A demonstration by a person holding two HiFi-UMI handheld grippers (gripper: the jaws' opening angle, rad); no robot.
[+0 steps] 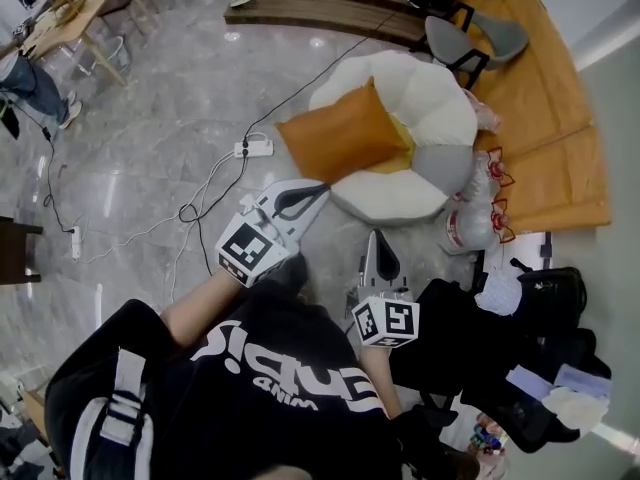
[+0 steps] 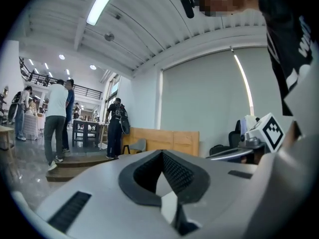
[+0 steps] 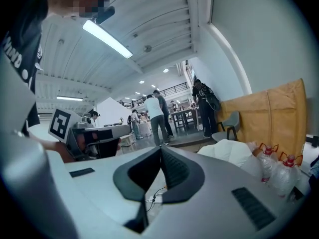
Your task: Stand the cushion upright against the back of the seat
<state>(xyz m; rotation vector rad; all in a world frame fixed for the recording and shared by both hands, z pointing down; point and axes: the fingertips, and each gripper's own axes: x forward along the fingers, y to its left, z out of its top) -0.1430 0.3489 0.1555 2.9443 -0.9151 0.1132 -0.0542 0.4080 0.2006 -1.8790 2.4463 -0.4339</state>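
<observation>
Lying across the left side of the pale seat [image 1: 440,108], upper middle of the head view, the orange cushion [image 1: 340,133] runs lower left to upper right. The left hand-held gripper [image 1: 318,190], jaws together and empty, points just below its near edge. The right hand-held gripper [image 1: 376,243], likewise closed, sits farther down.

Bright, even indoor light comes from ceiling strip lamps [image 3: 107,39], and the glossy floor [image 1: 150,138] shows soft glare. Both gripper views bend strongly and darken at their round edges, with the nearest surfaces out of focus
</observation>
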